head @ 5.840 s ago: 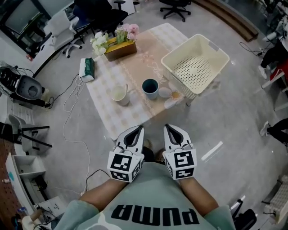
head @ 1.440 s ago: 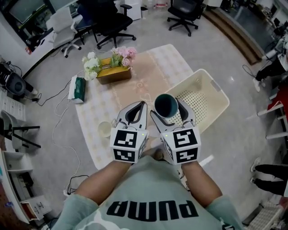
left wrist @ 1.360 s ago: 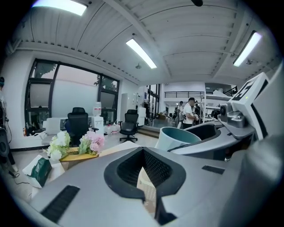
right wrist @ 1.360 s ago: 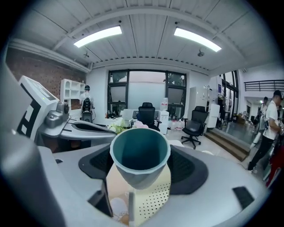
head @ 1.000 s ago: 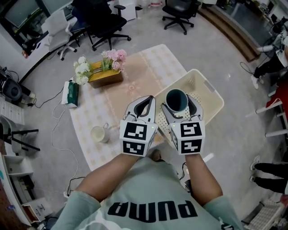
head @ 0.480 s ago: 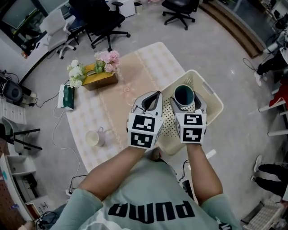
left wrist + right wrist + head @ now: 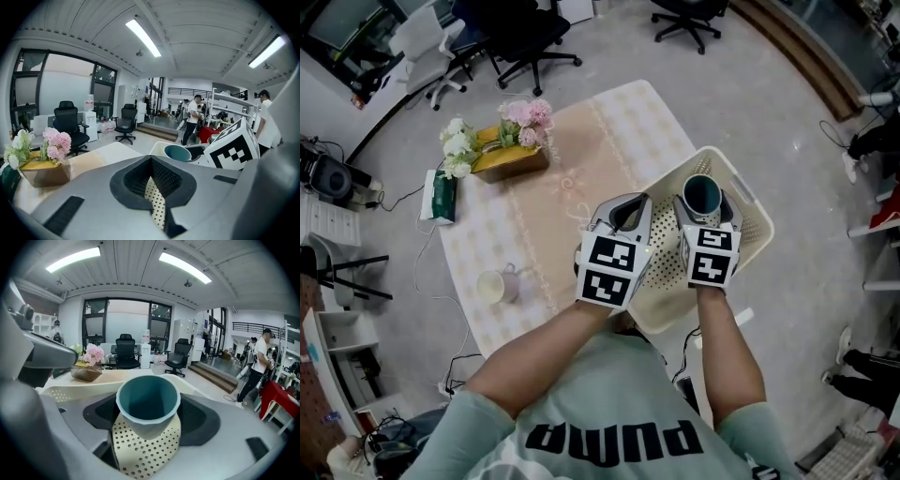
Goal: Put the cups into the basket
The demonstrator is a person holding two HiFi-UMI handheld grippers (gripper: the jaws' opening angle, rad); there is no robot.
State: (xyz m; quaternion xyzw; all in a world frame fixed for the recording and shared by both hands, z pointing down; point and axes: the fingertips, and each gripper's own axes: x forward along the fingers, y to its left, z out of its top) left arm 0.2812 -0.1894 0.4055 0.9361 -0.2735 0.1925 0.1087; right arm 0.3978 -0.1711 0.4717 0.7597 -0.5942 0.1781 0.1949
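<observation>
My right gripper is shut on a teal cup and holds it upright over the inside of the cream perforated basket. In the right gripper view the teal cup sits between the jaws of that gripper, above the basket's dotted floor. My left gripper is shut and empty, over the basket's left rim. From the left gripper I see the teal cup just to its right. A cream mug stands on the tablecloth at the left.
A box of flowers stands at the table's far side, with a green tissue pack at its left edge. Office chairs stand beyond the table. Cables lie on the floor at the left. People stand far off in both gripper views.
The teal cup left the table in my right gripper and travelled right, from beside the basket to over its inside. My left gripper moved along with it. The cream mug stayed put.
</observation>
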